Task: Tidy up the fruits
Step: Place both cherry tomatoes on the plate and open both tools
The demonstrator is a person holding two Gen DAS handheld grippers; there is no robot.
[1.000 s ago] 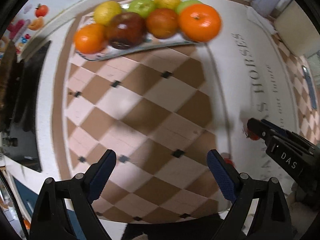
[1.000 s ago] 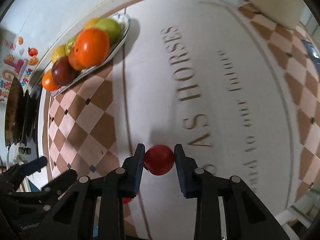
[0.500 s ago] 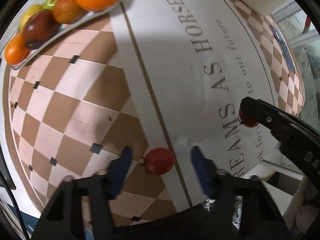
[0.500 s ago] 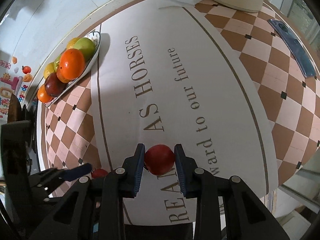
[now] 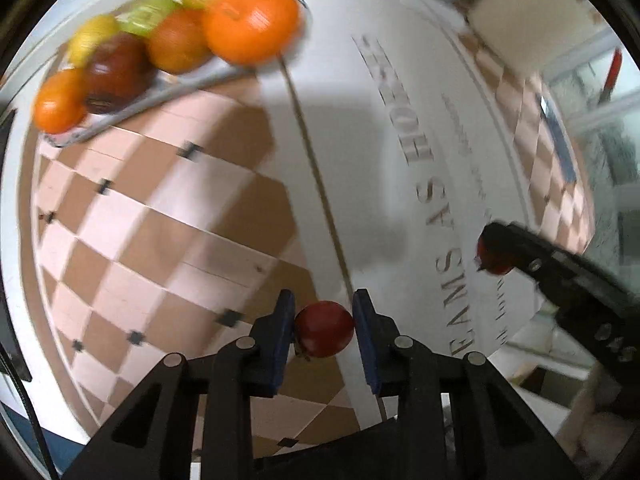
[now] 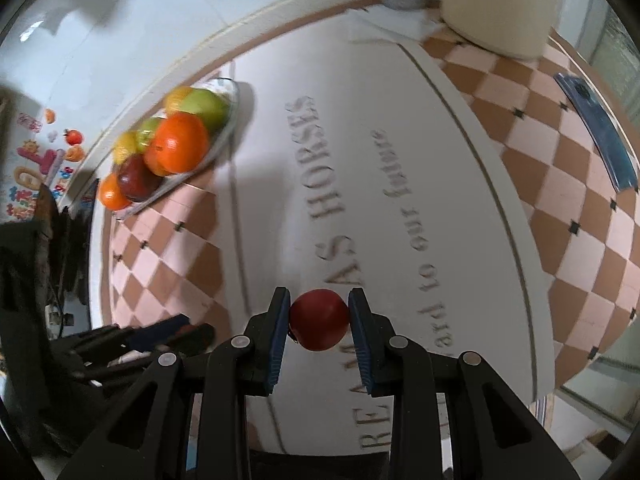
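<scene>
My left gripper [image 5: 323,330] is shut on a small dark red fruit [image 5: 324,329] above the checkered tablecloth. My right gripper [image 6: 319,320] is shut on another small red fruit [image 6: 319,319] above the white lettered strip; it also shows at the right of the left wrist view [image 5: 494,254]. A glass tray [image 5: 192,82] at the far left holds oranges, a dark red apple, green apples and yellow fruit; the tray also shows in the right wrist view [image 6: 230,120]. The left gripper appears low at the left of the right wrist view [image 6: 172,334].
A cream container [image 6: 496,4] and a folded white cloth [image 6: 384,26] stand at the table's far edge. A blue phone [image 6: 596,128] lies at the right. Dark stove items [image 6: 40,240] sit beyond the table's left edge.
My left gripper swung from the tray to a red fruit on the table, closed on it and lifted it. My right gripper keeps its red fruit and has moved back from the tray.
</scene>
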